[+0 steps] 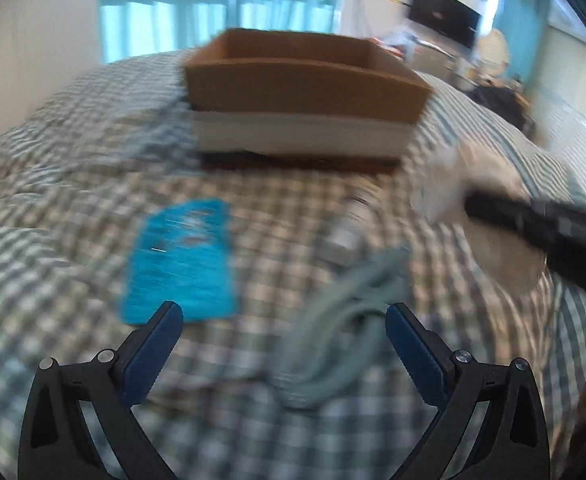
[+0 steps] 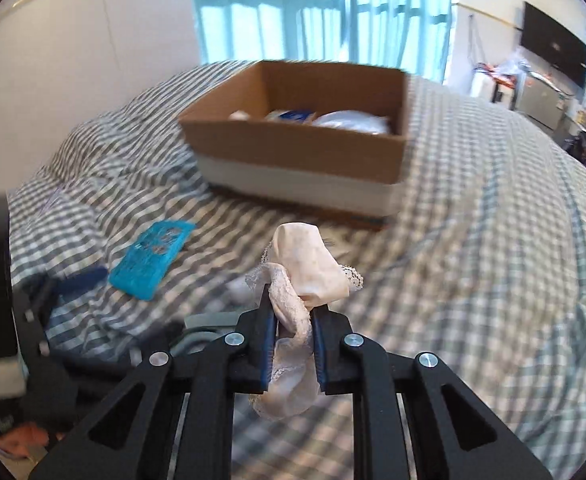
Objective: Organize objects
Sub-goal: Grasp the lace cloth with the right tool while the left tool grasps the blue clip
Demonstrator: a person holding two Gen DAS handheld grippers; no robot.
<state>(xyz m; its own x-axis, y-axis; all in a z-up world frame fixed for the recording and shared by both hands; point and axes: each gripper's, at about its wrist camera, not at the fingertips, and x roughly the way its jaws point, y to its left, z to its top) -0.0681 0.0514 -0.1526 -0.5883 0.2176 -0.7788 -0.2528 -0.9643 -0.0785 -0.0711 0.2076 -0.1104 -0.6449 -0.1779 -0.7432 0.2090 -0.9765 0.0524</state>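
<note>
An open cardboard box (image 2: 301,148) stands on the checked bed; it also shows in the left wrist view (image 1: 305,88). Inside it lie a white bag (image 2: 353,120) and a blue-and-white packet (image 2: 293,115). My right gripper (image 2: 291,312) is shut on a cream lace garment (image 2: 309,264), held above the bed in front of the box. My left gripper (image 1: 284,316) is open, low over a grey cable bundle (image 1: 341,320). A turquoise packet (image 1: 181,264) lies just left of it; it also shows in the right wrist view (image 2: 151,258). A small bottle (image 1: 349,228) lies beyond the cable.
The checked bedcover (image 2: 493,240) is rumpled on the left. My right gripper with the garment shows blurred at the right of the left wrist view (image 1: 533,224). A window (image 2: 317,8) and a television (image 2: 553,48) stand behind the bed.
</note>
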